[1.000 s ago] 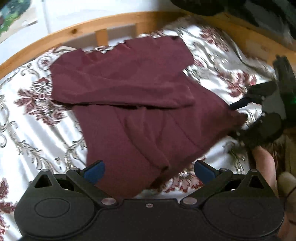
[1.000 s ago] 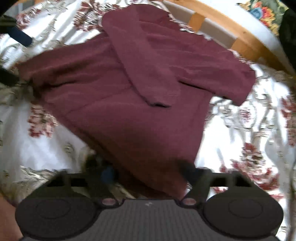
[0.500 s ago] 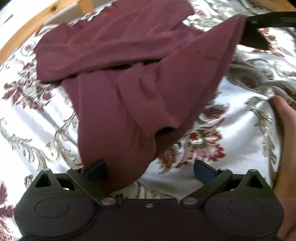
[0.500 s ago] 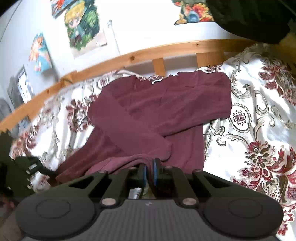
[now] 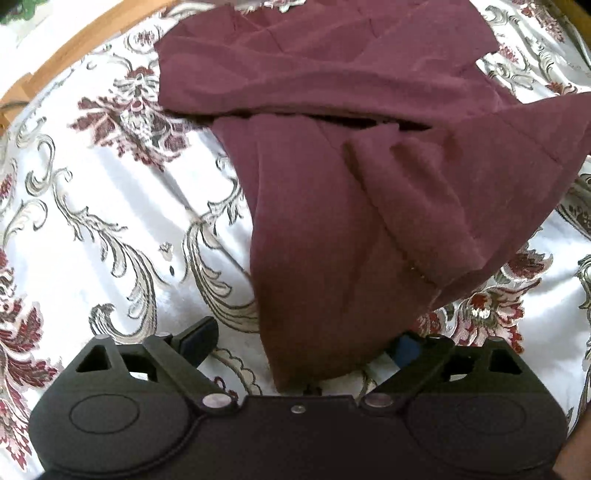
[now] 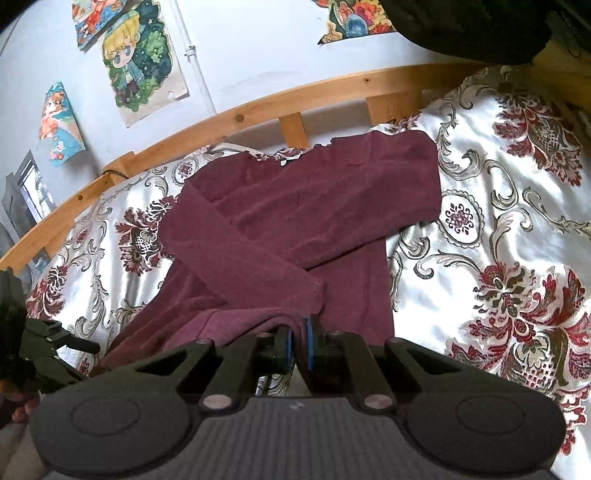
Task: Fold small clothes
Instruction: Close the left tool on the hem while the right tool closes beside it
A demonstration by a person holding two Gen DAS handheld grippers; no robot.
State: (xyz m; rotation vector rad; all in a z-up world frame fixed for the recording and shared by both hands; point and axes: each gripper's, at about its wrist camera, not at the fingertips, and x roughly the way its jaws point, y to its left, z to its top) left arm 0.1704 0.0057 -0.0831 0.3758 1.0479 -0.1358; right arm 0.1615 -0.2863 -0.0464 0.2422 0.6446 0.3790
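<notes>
A maroon long-sleeved shirt (image 5: 332, 155) lies on a floral bedspread (image 5: 92, 206), both sleeves folded across its chest. My left gripper (image 5: 303, 343) is open, its blue pads either side of the shirt's near hem corner, which lies between them. My right gripper (image 6: 298, 341) is shut on the shirt's other hem corner (image 6: 258, 317) and holds it lifted, so the hem rises at the right in the left wrist view (image 5: 517, 155). The shirt also shows in the right wrist view (image 6: 314, 206). The left gripper shows at that view's left edge (image 6: 48, 339).
A wooden bed rail (image 6: 258, 110) runs behind the shirt, with posters (image 6: 140, 62) on the wall above. A dark bundle (image 6: 480, 26) sits at the far right corner. Bedspread (image 6: 498, 240) stretches right of the shirt.
My right gripper shut on the hem corner and lifted it. My left gripper moved in over the near hem corner, which now lies between its open fingers.
</notes>
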